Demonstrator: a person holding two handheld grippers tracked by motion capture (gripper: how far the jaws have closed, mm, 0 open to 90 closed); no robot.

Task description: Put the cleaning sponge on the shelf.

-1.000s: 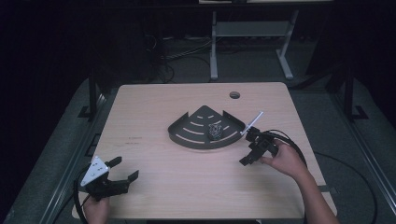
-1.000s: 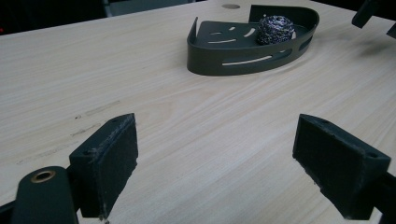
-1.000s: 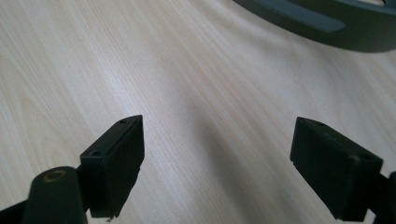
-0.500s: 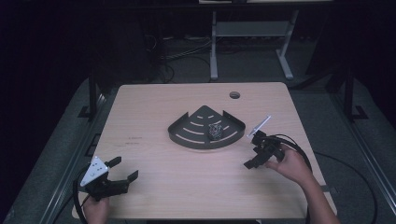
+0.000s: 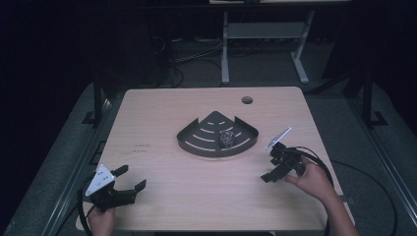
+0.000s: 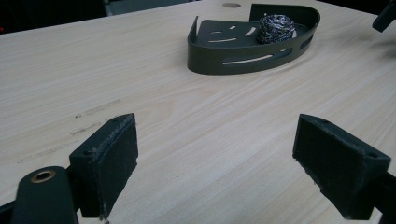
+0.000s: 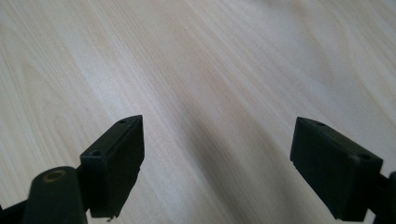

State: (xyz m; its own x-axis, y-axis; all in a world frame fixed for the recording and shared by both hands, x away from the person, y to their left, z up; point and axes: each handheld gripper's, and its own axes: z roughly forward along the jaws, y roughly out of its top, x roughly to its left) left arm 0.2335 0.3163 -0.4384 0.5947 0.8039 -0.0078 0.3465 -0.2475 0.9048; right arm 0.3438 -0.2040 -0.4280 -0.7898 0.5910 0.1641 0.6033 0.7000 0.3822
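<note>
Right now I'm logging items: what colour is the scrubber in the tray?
Shiny silver-grey scrubber, best in the left gripper view.

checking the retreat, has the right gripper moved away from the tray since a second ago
Yes. The right gripper has drawn back toward the person's edge of the table, farther from the corner tray, which has stayed put.

- The left gripper (image 6: 215, 163) is hovering low over the wooden table (image 6: 93, 70), jaws standing wide apart with nothing between them.
- A steel scouring ball (image 6: 276, 28) is sitting inside the dark corner tray (image 6: 243, 58), well ahead.
</note>
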